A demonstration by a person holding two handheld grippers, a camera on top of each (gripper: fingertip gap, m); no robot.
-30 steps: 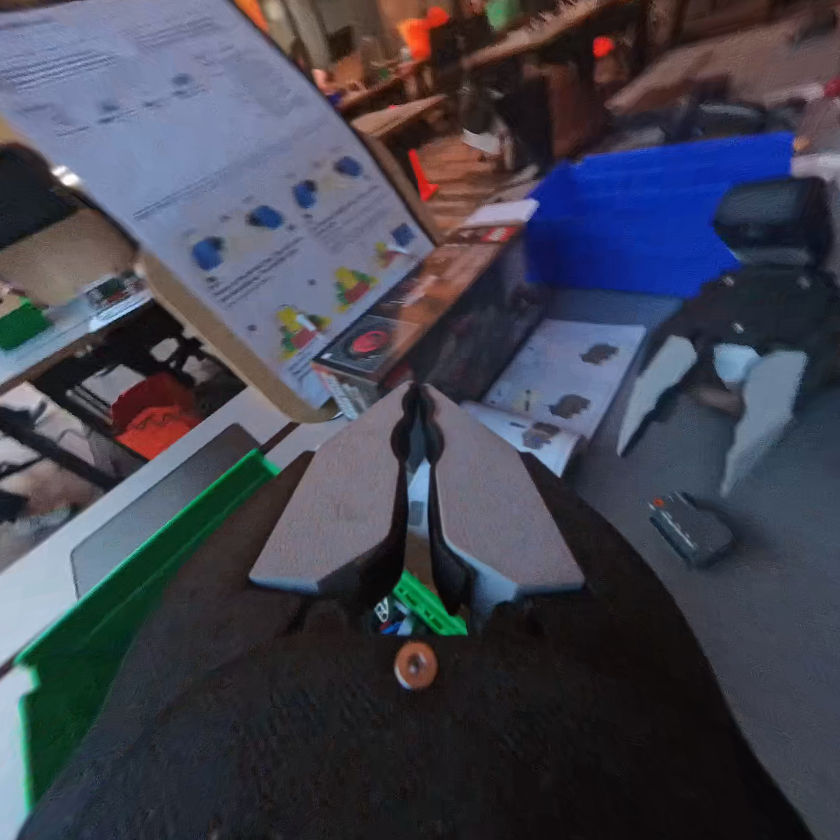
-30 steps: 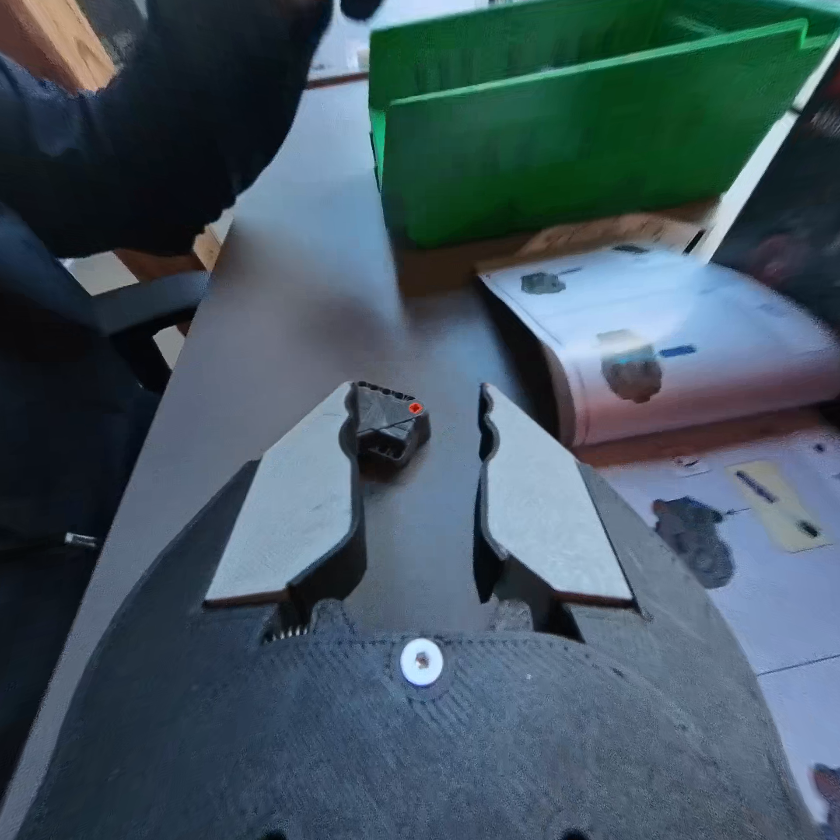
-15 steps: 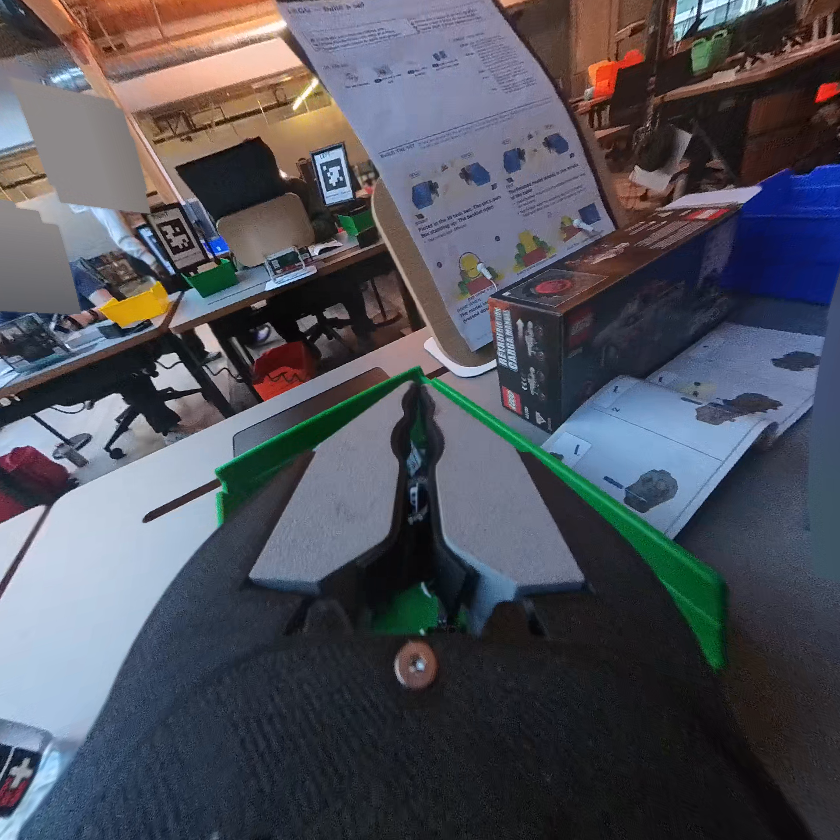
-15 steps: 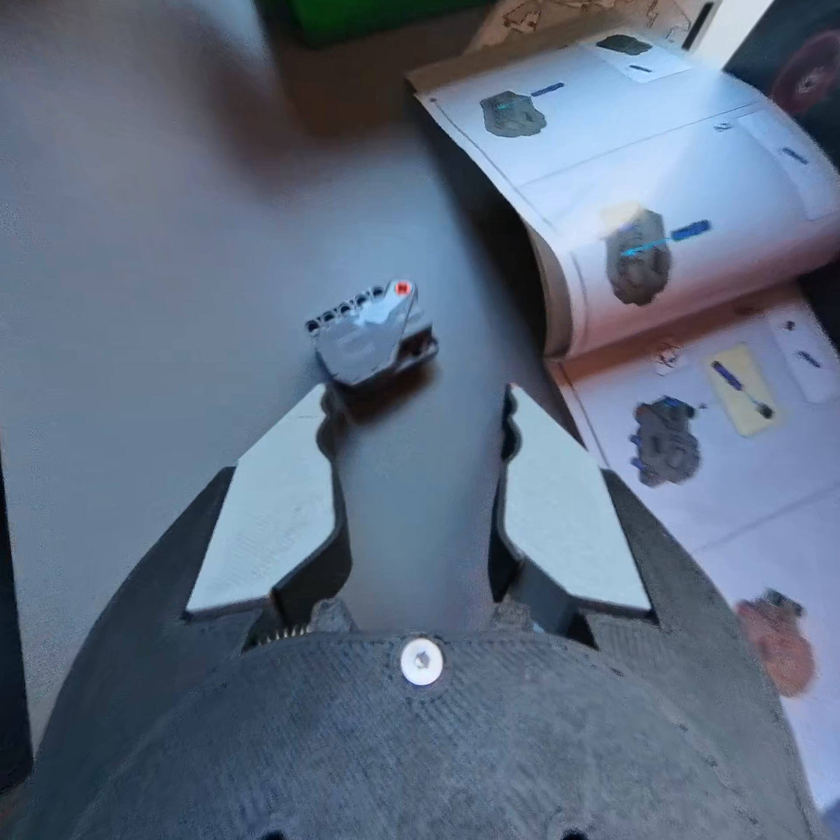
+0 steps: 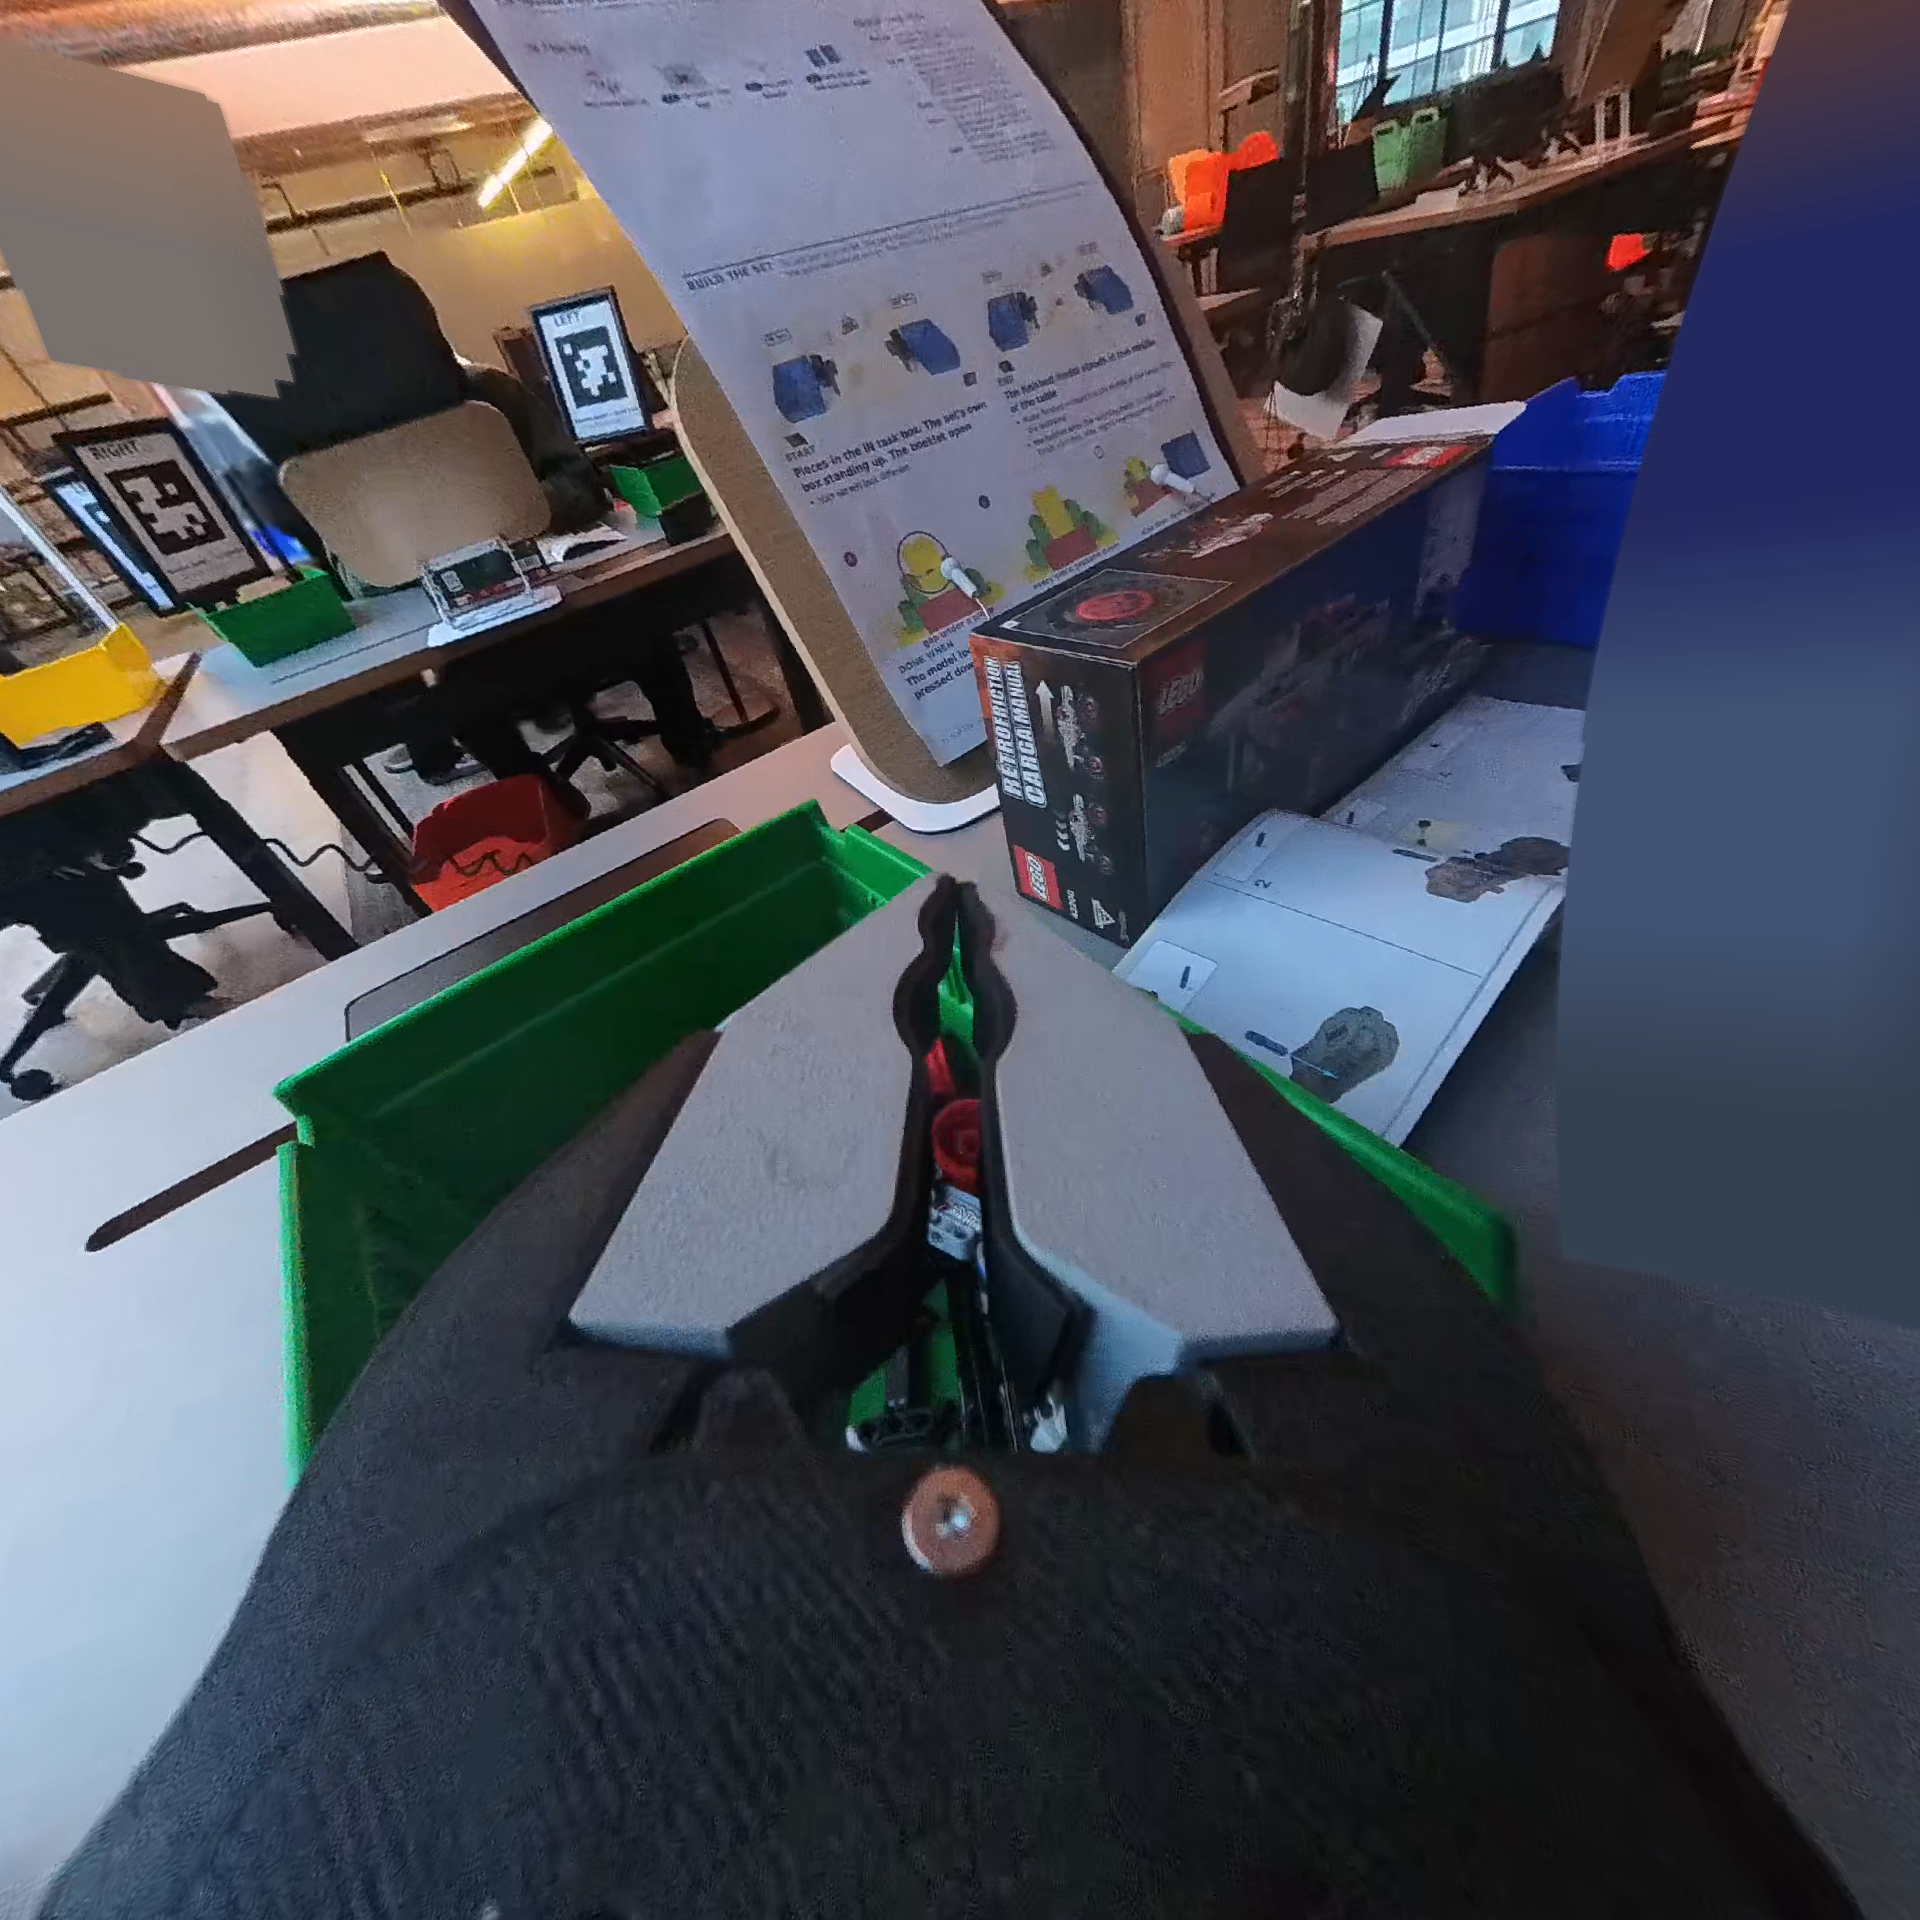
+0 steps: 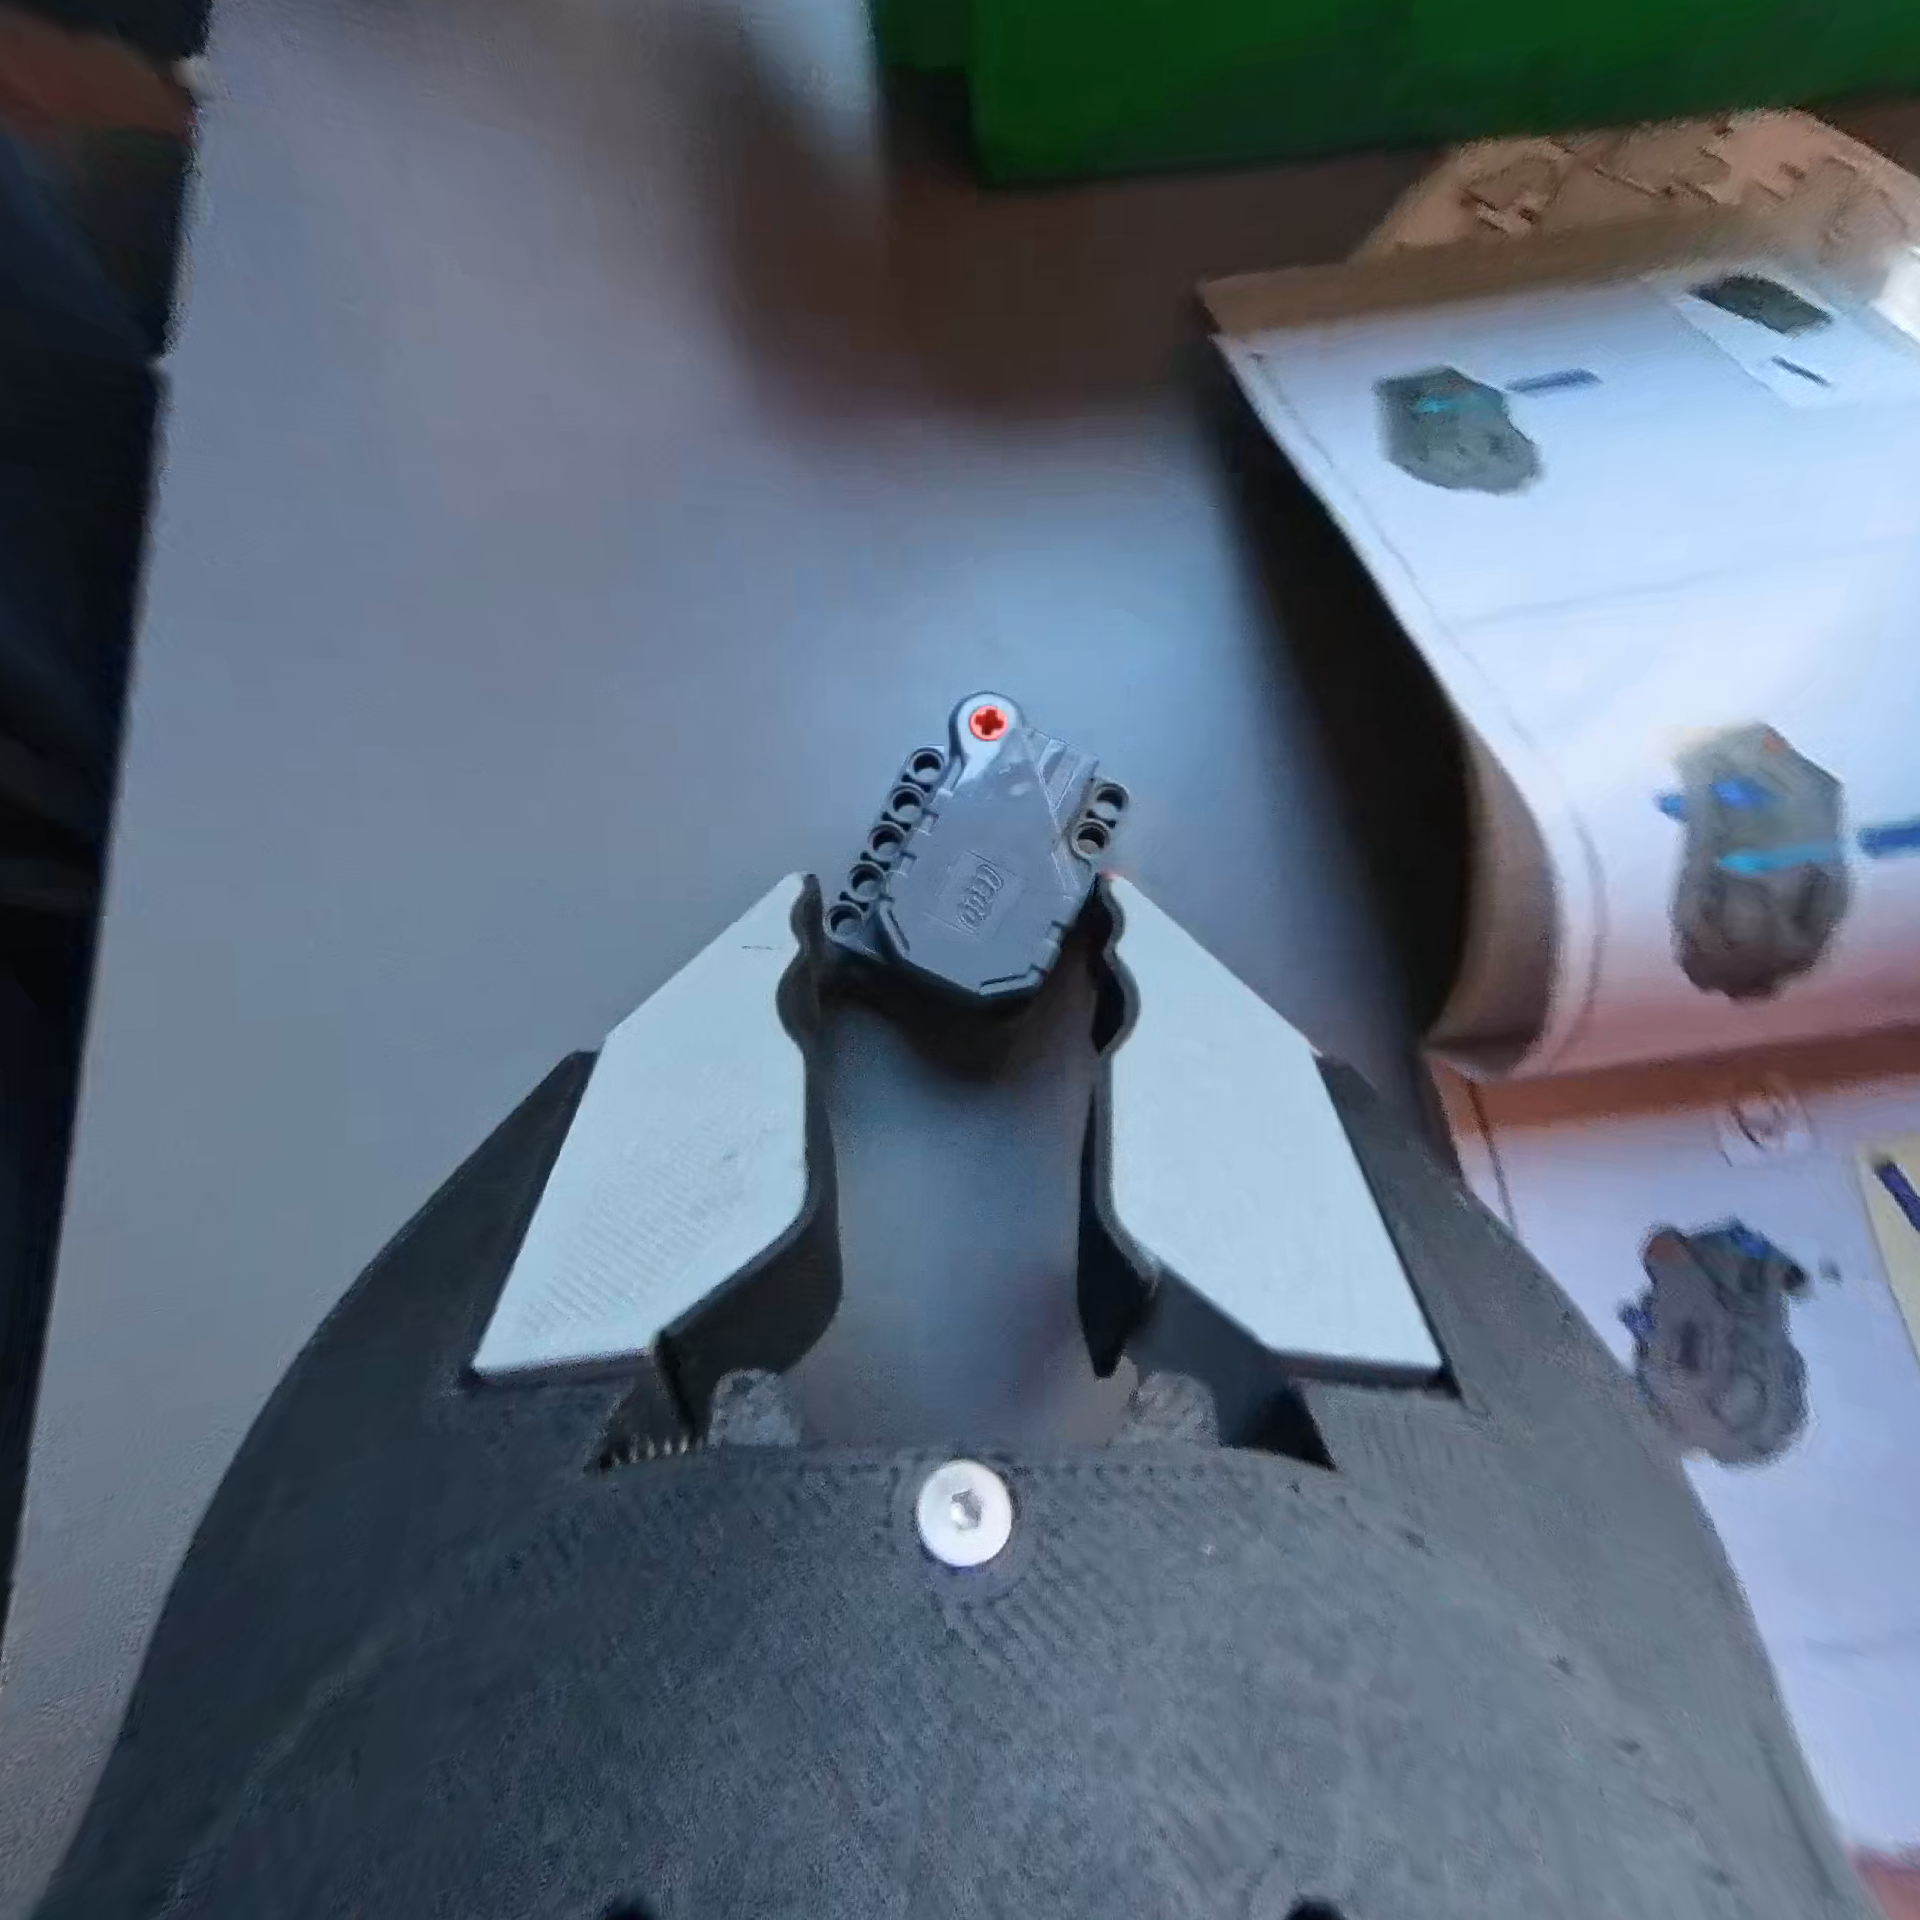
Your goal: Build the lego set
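Observation:
A dark grey lego motor block (image 6: pixel 977 883) with a red axle hole lies on the grey table (image 6: pixel 520 623). My right gripper (image 6: pixel 956 904) has its jaws against the block's two sides at the tips, with the block's far end sticking out past them. My left gripper (image 5: pixel 958 904) is shut with nothing visible between its tips and hovers over the green bin (image 5: pixel 582 1039). Red and grey loose pieces (image 5: pixel 956 1132) in the bin show through the gap between its fingers.
The open instruction booklet (image 6: pixel 1558 623) lies right of the block and also shows in the left wrist view (image 5: pixel 1351 935). The black lego box (image 5: pixel 1195 727), a standing instruction sheet (image 5: pixel 935 364) and a blue bin (image 5: pixel 1558 499) stand behind. The green bin (image 6: pixel 1351 83) is beyond the block. A blurred dark shape (image 5: pixel 1766 727) covers the right edge. One gripper's finger ends stand about 30 centimeters off the other's.
My right gripper moved forward onto the block and narrowed its jaws around it. My left gripper swung left and down over the green bin, staying shut.

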